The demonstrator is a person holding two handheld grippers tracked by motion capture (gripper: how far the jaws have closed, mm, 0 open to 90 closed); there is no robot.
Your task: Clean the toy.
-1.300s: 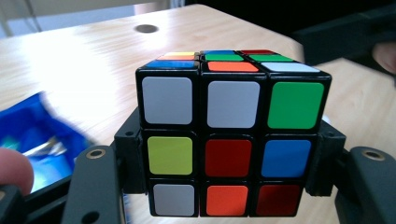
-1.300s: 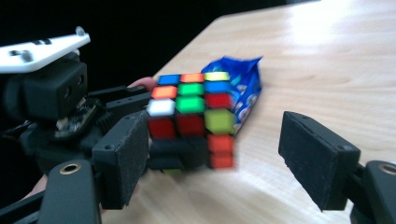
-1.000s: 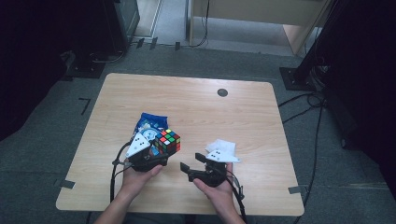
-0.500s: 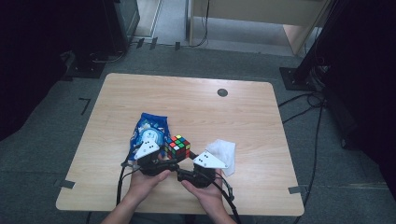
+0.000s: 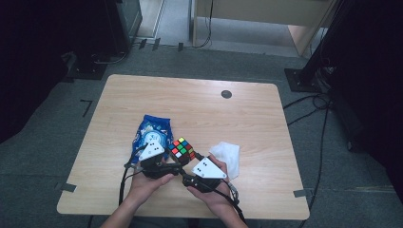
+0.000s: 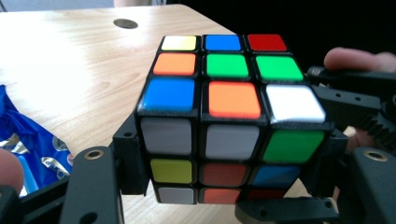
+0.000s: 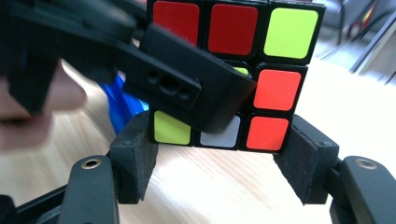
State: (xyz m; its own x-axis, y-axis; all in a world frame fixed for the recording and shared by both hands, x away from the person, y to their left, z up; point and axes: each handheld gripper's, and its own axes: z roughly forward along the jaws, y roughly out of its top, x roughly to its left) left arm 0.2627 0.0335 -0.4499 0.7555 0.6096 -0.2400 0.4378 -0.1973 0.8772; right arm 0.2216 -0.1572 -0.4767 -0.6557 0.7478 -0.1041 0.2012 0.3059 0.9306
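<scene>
Between both grippers, cube point(image 5: 182, 149); crumpled tissue point(image 5: 228, 156) beside, seen from high view

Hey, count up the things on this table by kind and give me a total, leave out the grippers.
Rubik's cube: 1
Blue snack packet: 1
White crumpled tissue: 1
Total: 3
</scene>
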